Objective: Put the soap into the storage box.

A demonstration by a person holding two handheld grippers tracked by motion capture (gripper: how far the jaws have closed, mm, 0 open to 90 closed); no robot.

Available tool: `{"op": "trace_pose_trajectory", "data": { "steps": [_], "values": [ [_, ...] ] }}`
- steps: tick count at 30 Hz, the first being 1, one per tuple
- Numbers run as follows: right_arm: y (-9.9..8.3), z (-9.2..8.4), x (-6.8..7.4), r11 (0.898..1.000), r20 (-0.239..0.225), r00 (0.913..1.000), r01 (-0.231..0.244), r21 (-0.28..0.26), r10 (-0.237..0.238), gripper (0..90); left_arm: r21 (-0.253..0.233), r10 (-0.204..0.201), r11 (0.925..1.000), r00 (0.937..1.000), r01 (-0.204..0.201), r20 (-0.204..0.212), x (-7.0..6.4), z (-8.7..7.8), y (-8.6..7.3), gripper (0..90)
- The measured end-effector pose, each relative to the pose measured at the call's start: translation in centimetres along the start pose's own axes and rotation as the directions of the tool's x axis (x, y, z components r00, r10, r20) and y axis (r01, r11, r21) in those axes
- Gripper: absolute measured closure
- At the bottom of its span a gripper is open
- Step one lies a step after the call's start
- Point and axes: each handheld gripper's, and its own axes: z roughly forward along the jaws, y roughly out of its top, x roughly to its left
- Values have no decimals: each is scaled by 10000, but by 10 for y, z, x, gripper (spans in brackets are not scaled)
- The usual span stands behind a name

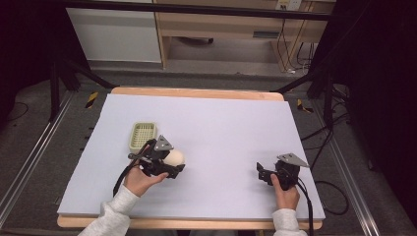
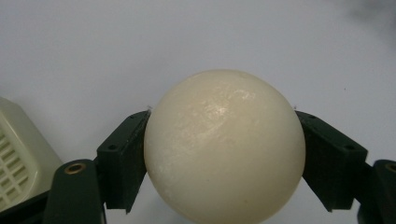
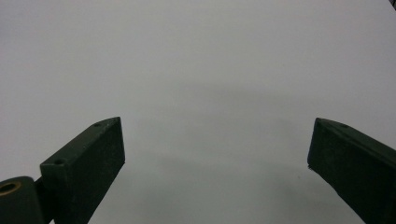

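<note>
Toward the left half of the desk [image 1: 221, 123], a little nearer the front edge than the back one, we have the left gripper [image 1: 173, 164] clamped on a cream ball [image 1: 174, 157]; the left gripper view shows its two black jaws pressed flat against opposite sides of the ball [image 2: 224, 147], so the hold looks square and centred. Whether the ball rests on the desk or hangs just above it, we cannot tell. Just behind and to the left of it lies a pale slotted basket [image 1: 143, 135], close by but apart from the ball, and its corner [image 2: 18, 158] shows at the left edge of the left gripper view. Over by the front right corner, the right gripper [image 1: 264, 173] sits low with its jaws spread wide and nothing between them, only bare desk ahead in its own view. We judge the pick as done: the ball is secured. What remains, as we read it, is the short carry over the rim of the basket and the release inside; the basket holds nothing that we can see yet.
</note>
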Motion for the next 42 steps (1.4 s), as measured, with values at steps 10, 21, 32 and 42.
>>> {"op": "trace_pose_trajectory", "data": {
  "steps": [10,21,32,42],
  "values": [
    [0,0,0,10000,-1,10000,8,-7,-8,43,-131,-265,9996,9994,262,-212,13,-8,-4,237],
    [0,0,0,10000,-20,10000,1,8,-1,43,-159,-510,9986,9974,502,-519,29,-16,-5,238],
    [0,0,0,10000,-27,10000,-16,20,16,43,-275,-734,9971,9937,713,-849,43,-23,-2,238],
    [0,0,0,10000,-20,10000,-12,14,12,43,-237,-1019,9947,9878,997,-1180,59,-25,-1,238]
  ]
}}
